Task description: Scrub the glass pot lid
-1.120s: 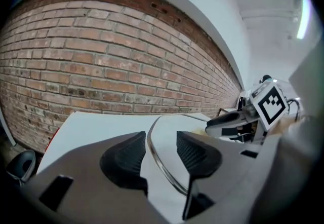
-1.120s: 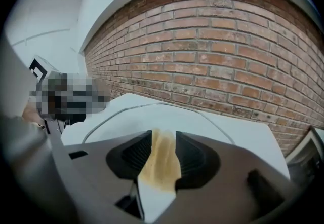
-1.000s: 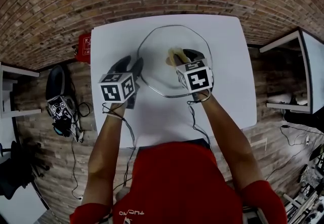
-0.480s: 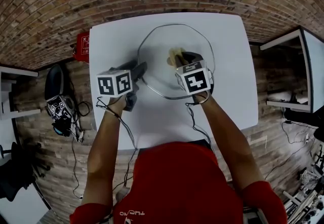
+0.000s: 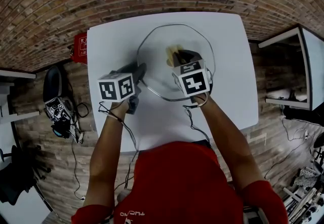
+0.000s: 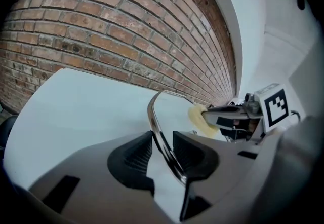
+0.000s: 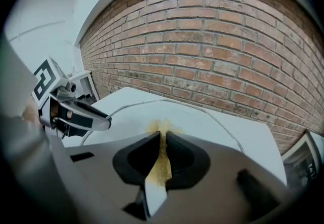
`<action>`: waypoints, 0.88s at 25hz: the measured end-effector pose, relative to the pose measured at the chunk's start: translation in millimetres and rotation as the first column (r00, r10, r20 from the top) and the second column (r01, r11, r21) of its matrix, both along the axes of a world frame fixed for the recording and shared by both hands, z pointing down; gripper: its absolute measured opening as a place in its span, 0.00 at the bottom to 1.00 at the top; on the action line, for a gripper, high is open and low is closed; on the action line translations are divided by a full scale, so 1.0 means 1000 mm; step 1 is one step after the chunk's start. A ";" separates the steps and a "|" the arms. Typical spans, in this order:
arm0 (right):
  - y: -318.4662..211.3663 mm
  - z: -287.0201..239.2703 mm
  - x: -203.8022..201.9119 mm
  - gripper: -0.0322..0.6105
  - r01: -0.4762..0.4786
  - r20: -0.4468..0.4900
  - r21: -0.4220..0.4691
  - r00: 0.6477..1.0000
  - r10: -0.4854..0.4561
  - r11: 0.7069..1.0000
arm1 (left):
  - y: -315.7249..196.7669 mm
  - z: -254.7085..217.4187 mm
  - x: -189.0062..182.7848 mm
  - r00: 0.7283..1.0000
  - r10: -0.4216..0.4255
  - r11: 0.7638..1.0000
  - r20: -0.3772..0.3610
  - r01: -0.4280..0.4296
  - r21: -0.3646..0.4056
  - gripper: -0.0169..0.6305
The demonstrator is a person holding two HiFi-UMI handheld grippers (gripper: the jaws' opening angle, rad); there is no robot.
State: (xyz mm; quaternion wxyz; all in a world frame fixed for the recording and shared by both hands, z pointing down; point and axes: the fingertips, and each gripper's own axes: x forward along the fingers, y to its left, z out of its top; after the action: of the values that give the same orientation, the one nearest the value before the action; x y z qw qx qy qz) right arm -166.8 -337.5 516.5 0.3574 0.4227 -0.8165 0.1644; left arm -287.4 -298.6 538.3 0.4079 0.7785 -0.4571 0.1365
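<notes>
Head view: the lid [image 5: 158, 40] lies flat on the table [image 5: 114, 35]. The left gripper [image 5: 138, 72] is at its near-left rim. The right gripper [image 5: 177, 59] reaches in over the glass with a sponge [image 5: 172, 53].

Left gripper view: the jaws have just been closing. The steel rim [image 6: 152, 111] runs lengthwise between the pads, which appear to pinch it.

Right gripper view: the jaws have just been closing and now stand nearly together, squeezing the sponge [image 7: 161, 167]. The glass [image 7: 212, 121] spreads ahead and below, so scrubbing likely runs away from the left hold.
</notes>
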 end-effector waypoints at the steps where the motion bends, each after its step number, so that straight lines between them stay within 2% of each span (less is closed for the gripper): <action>1: -0.004 -0.005 -0.005 0.13 -0.004 0.013 0.009 1.000 0.004 1.000 | 0.000 0.000 0.000 1.000 -0.002 1.000 -0.001 0.002 -0.002 0.23; 7: -0.045 -0.016 -0.044 0.13 -0.022 0.073 0.051 0.997 0.018 0.998 | -0.001 0.000 -0.002 1.000 -0.007 1.000 -0.002 0.007 -0.015 0.23; 12: -0.064 -0.009 -0.062 0.13 0.003 0.008 0.081 1.000 -0.004 0.997 | -0.002 0.000 -0.001 1.000 -0.008 1.000 -0.004 0.008 -0.019 0.23; 17: -0.070 0.004 -0.049 0.13 -0.010 -0.047 0.070 0.999 0.013 0.997 | -0.003 0.000 -0.001 1.000 -0.006 1.000 -0.010 0.006 -0.021 0.23; 22: -0.078 0.011 -0.009 0.13 -0.071 -0.099 0.071 0.992 0.078 0.995 | -0.003 0.001 -0.003 1.000 -0.006 1.000 -0.018 0.006 -0.025 0.23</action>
State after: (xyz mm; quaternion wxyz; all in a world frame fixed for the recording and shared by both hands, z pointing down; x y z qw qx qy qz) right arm -176.0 -415.8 527.4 0.3777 0.4725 -0.7859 0.1281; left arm -290.2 -301.4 538.9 0.4220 0.7733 -0.4539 0.1337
